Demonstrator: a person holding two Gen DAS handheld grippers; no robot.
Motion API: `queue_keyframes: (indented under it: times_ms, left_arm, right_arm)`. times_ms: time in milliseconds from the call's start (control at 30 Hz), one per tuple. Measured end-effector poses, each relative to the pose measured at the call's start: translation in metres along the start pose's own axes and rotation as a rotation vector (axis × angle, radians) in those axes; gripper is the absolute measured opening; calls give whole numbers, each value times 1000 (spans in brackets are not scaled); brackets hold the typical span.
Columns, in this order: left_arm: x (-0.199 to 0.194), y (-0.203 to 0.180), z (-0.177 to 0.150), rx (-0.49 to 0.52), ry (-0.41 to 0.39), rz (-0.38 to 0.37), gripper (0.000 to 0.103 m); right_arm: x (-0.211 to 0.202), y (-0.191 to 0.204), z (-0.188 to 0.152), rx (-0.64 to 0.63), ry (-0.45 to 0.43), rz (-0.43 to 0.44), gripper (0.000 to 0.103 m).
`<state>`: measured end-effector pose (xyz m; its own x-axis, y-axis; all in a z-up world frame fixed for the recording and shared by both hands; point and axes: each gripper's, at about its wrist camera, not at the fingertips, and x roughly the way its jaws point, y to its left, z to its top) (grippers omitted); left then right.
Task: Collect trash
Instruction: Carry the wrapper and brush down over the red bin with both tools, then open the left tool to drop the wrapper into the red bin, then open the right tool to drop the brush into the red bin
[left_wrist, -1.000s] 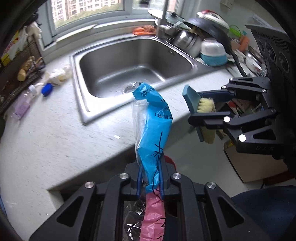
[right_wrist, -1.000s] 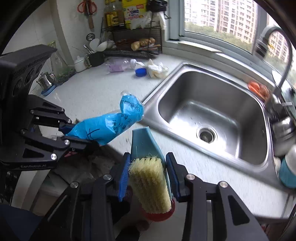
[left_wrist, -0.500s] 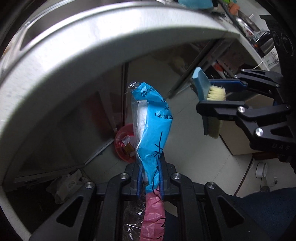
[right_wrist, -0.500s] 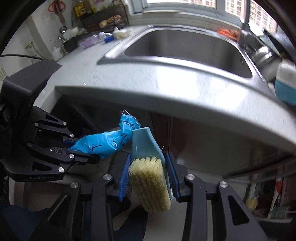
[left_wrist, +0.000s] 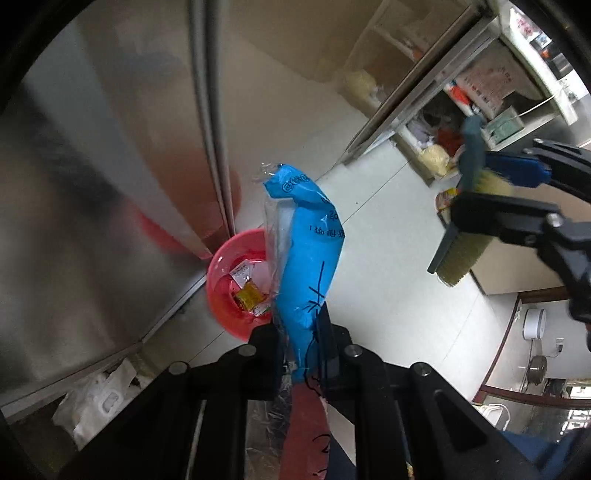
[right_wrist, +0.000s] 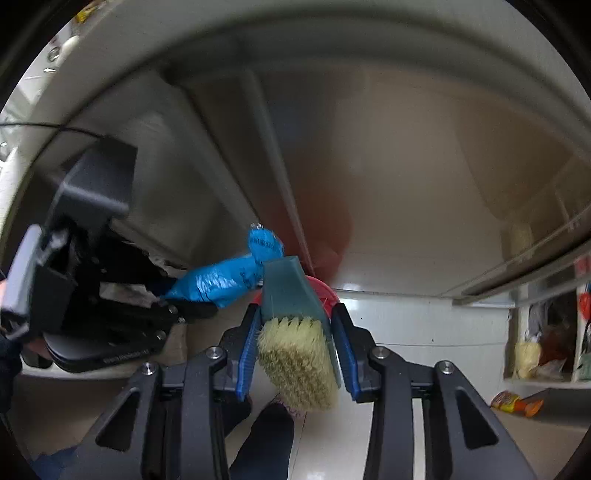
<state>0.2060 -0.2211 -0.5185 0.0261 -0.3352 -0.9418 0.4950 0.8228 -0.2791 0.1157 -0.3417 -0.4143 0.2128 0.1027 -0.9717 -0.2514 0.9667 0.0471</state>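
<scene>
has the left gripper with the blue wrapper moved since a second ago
Yes. The left gripper, shut on the blue wrapper, has dropped from above the countertop sink to below it, now over the red bin on the floor.

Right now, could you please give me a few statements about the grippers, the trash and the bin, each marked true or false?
1. The left gripper is shut on a crumpled blue plastic wrapper. True.
2. The right gripper is empty. False: it clamps a teal-backed scrubbing brush with pale bristles.
3. The round red plastic bin on the floor already holds small packets. True.
4. The red bin stands on the countertop. False: it stands on the floor, against the steel cabinet.
</scene>
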Motion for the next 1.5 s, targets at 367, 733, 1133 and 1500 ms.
queue_keyframes:
  times_ms: [367,733,1133,1500]
  left_arm:
    - [22,-2,-1,-38,-25,23,51]
    - [-7,20,-27,-76,-77,47,65]
    - [-16,41,-49,-111,-118,144,103]
    - [-25,60,-64,-192,-119,140,103]
  right_arm:
    - [24,-25,-21,88,55,-7,34]
    - [32,-12,-37,64,54,40,33]
    - [60,12,-33,-53,82,92,31]
    - [77,24,-31,-110,116,80,70]
